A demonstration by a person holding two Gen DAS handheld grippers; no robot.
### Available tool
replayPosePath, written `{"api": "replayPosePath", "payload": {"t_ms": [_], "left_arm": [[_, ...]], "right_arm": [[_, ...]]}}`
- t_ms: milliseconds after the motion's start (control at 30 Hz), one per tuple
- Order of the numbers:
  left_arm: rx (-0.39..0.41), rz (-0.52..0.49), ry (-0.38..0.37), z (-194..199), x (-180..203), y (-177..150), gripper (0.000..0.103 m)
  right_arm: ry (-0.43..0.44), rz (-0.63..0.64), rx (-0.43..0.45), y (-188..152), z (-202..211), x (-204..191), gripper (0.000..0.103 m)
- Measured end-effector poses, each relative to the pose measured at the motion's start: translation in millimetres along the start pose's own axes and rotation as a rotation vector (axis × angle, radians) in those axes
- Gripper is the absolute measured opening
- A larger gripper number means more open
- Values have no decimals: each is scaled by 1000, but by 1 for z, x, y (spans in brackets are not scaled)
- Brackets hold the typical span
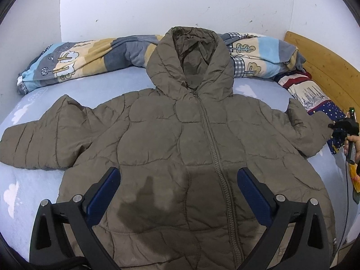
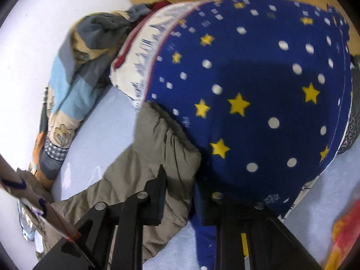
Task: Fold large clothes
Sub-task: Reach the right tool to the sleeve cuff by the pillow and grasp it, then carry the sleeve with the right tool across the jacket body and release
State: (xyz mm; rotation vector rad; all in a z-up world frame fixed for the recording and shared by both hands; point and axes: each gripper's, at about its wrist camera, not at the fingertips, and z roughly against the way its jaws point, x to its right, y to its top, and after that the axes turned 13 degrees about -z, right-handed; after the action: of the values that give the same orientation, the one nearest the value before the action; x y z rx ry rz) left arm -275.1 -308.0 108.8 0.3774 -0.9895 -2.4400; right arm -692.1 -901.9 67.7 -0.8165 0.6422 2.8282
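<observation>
An olive-brown hooded puffer jacket lies front-up and zipped on a light blue bed sheet, sleeves spread to both sides. My left gripper hovers open and empty above the jacket's lower front. In the left wrist view my right gripper is at the cuff of the jacket's right-hand sleeve. In the right wrist view my right gripper has its fingers on either side of the sleeve cuff; the jaws stand narrowly apart around the fabric.
A rolled patchwork blanket lies along the wall behind the hood. A blue star-patterned pillow lies against the sleeve cuff. A wooden headboard stands at the right. The white wall is at the back.
</observation>
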Motion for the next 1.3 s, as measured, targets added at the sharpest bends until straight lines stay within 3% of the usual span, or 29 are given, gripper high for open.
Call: {"api": "replayPosePath", "payload": {"t_ms": [200,467,633,833,1067,1300], "left_arm": [[21,13,-4,8,-1,1,103],[61,24,1,30,-9,2,103],[73,60,-2,44,-24,-2,103],[100,86,21,63,-45,-7,103],[118,147,52,79,-76,-14,103],[100,196,83,81,-98,-22,103]], "right_arm": [[13,55,90,-3,51,-26,19],[148,154,194,-23,154,-106,18],[271,269,202,-71,213,-179,17],[444,423,152,-158,267,-268,17],[554,571,-18,-277,251,-343,17],[517,667,-255,-397,155,-372,17]]}}
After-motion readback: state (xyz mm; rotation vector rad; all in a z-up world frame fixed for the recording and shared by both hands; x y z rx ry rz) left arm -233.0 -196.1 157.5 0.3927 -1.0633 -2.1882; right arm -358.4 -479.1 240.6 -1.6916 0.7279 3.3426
